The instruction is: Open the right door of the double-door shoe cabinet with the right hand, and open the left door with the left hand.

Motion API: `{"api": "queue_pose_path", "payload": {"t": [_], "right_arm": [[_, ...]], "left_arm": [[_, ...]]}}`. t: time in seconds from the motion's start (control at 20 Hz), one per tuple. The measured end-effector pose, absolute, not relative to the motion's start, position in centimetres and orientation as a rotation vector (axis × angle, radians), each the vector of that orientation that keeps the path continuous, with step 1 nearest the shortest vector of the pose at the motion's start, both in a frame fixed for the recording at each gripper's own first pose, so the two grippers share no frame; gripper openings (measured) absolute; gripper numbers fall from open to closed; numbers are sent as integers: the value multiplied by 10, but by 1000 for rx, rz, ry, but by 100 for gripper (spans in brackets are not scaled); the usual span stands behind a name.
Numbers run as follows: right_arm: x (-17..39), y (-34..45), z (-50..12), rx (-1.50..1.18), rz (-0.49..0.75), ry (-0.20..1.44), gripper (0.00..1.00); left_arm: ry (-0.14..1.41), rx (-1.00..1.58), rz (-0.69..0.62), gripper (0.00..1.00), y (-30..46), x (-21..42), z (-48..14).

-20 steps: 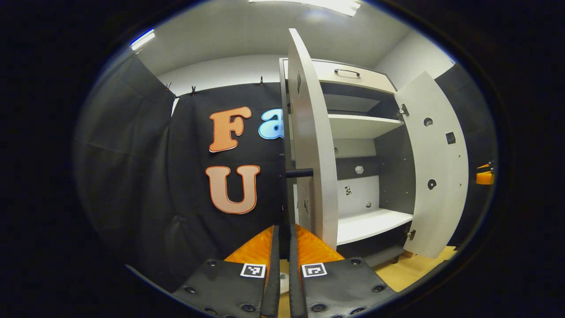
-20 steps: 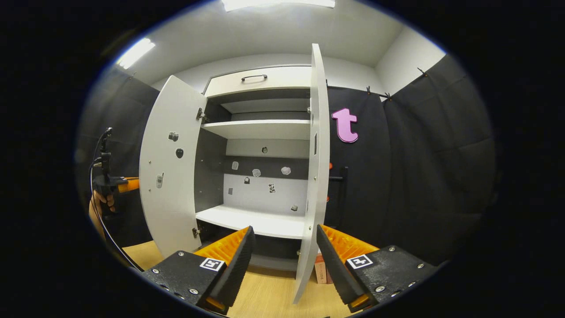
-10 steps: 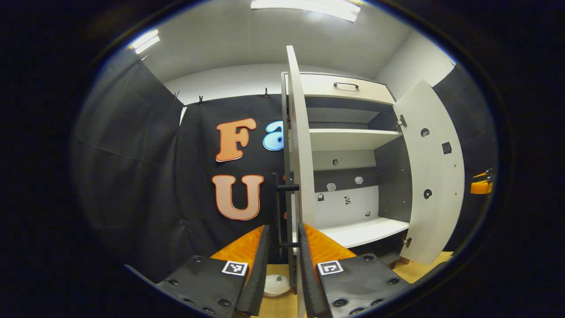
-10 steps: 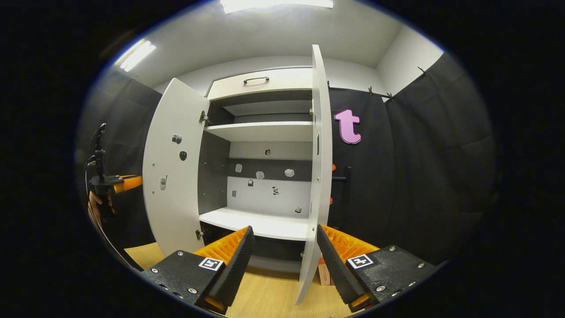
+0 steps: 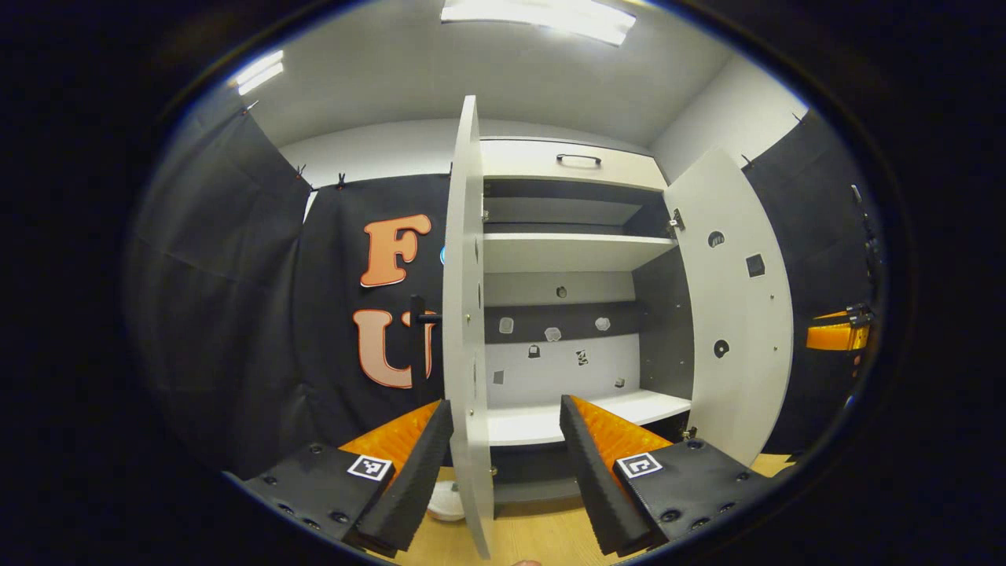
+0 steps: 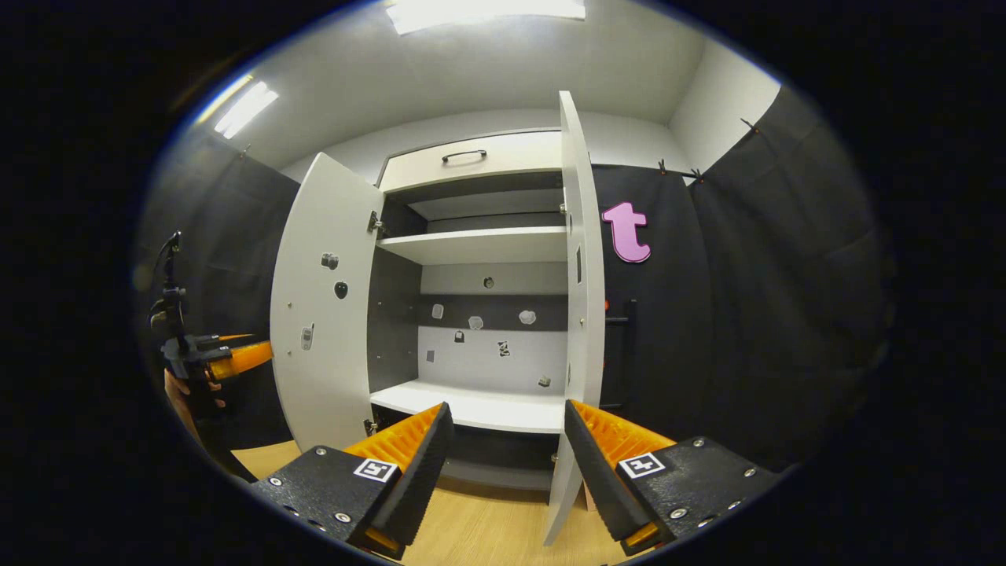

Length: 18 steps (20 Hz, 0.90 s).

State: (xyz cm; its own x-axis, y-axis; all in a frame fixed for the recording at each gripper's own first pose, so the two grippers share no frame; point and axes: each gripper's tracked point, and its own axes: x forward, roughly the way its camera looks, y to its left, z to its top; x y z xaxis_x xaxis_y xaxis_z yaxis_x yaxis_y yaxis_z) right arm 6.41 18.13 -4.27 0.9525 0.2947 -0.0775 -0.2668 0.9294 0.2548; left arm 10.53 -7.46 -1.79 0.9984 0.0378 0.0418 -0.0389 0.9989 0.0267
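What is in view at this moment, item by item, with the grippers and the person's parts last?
shoe cabinet: one, white with dark inner sides, against the booth wall, both doors open.
left door: one, white, edge-on between the left gripper's fingers, not pressed.
right door: one, white, edge-on in the right gripper view.
door handle: one, black bar, on the left door's outer face.
drawer: one, white, black handle, top of cabinet, closed.
shelves: two, white, one upper, one lower.
floor: wood-coloured, below cabinet.
white object: one, on the floor by the left door; cannot identify.
ceiling lights: bright strips overhead.
left gripper: open.
right gripper: open.
hand: one, holding the left gripper.
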Motion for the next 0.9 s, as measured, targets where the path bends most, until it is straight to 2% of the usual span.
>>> {"api": "queue_pose_path", "payload": {"t": [0.4, 0.55, 0.9], "right_arm": [[58, 186, -73, 164, 266, 110, 88], [60, 188, -84, 173, 275, 124, 88], [70, 179, -92, 160, 263, 116, 90]], "left_arm": [[-62, 38, 4, 91, -102, 115, -26], [-56, 22, -14, 96, -116, 120, -32], [-21, -1, -12, 95, -129, 132, -46]]}}
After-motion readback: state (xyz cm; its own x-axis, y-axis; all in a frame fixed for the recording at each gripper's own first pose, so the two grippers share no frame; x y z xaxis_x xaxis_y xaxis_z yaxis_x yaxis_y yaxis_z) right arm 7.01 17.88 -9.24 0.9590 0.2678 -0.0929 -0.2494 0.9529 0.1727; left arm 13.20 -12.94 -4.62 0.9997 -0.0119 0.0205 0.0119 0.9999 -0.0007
